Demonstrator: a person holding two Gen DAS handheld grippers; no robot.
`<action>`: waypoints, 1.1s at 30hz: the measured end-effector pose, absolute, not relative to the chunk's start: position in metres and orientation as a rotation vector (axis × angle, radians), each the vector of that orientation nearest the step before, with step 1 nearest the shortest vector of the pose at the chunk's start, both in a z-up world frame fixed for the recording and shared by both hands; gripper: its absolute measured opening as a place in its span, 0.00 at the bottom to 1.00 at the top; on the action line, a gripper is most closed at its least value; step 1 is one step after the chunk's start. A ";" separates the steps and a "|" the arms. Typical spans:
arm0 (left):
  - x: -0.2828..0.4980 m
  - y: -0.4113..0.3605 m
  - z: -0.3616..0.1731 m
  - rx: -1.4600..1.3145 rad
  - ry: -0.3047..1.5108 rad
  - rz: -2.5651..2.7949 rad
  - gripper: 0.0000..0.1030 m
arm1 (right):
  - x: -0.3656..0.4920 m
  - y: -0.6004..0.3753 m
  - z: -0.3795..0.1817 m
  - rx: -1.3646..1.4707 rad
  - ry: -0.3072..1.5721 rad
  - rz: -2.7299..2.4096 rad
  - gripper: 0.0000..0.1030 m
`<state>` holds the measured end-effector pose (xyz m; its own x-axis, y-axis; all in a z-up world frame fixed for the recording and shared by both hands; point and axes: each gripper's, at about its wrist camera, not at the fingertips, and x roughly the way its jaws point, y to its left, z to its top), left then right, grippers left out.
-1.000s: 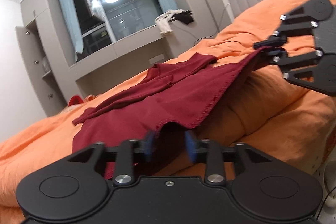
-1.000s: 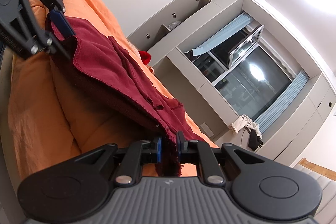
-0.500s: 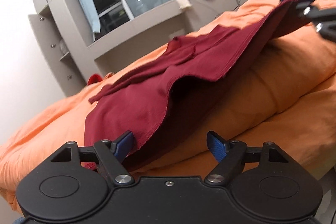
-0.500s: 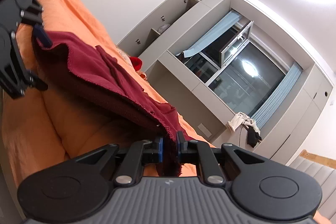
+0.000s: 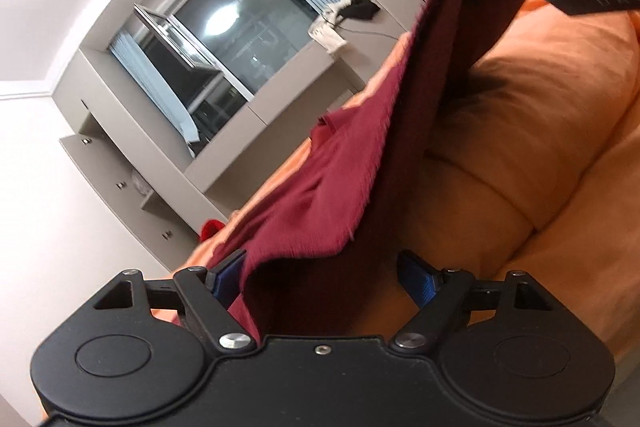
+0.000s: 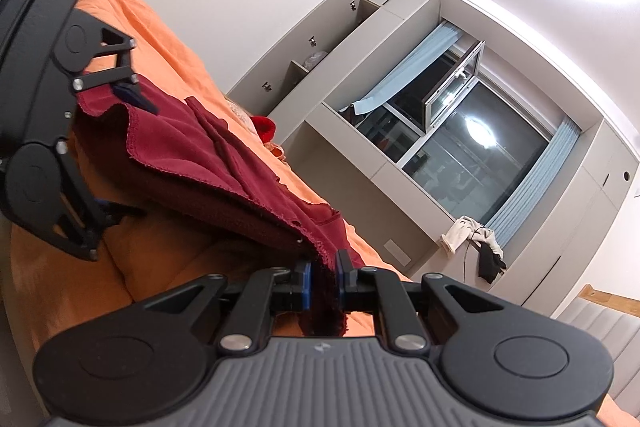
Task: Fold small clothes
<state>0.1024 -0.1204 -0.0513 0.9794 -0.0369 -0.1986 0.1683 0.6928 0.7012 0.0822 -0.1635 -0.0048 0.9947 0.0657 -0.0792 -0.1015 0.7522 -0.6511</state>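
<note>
Garment [image 5: 320,187] first: the dark red cloth lies across the orange bed [image 5: 540,147], its near hem lifted clear of the cover; your right gripper [image 6: 323,279] has its jaws closed tight on one corner of that hem, at 6 o'clock in its own view; your left gripper [image 5: 320,273] stands with jaws spread wide, the cloth draped against one finger but not pinched, at 6 o'clock in the left view; you appear mid-fold with one corner loose; close the left on the hem before carrying both corners across.
</note>
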 end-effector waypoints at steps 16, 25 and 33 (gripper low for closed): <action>0.071 -0.129 -0.042 0.794 0.038 -0.037 0.60 | 0.073 -0.170 0.005 -0.694 0.034 0.091 0.12; 0.075 -0.108 -0.027 0.710 0.137 0.035 0.60 | 0.073 -0.165 0.003 -0.692 0.029 0.085 0.12; 0.101 -0.078 -0.017 0.710 0.267 0.108 0.53 | 0.076 -0.165 0.006 -0.692 0.017 0.069 0.12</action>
<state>0.1007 -0.0783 -0.0167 0.9605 0.1880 -0.2051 -0.0075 0.7544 0.6563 0.0755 -0.1653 0.0057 0.9975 0.0583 -0.0388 -0.0696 0.7680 -0.6367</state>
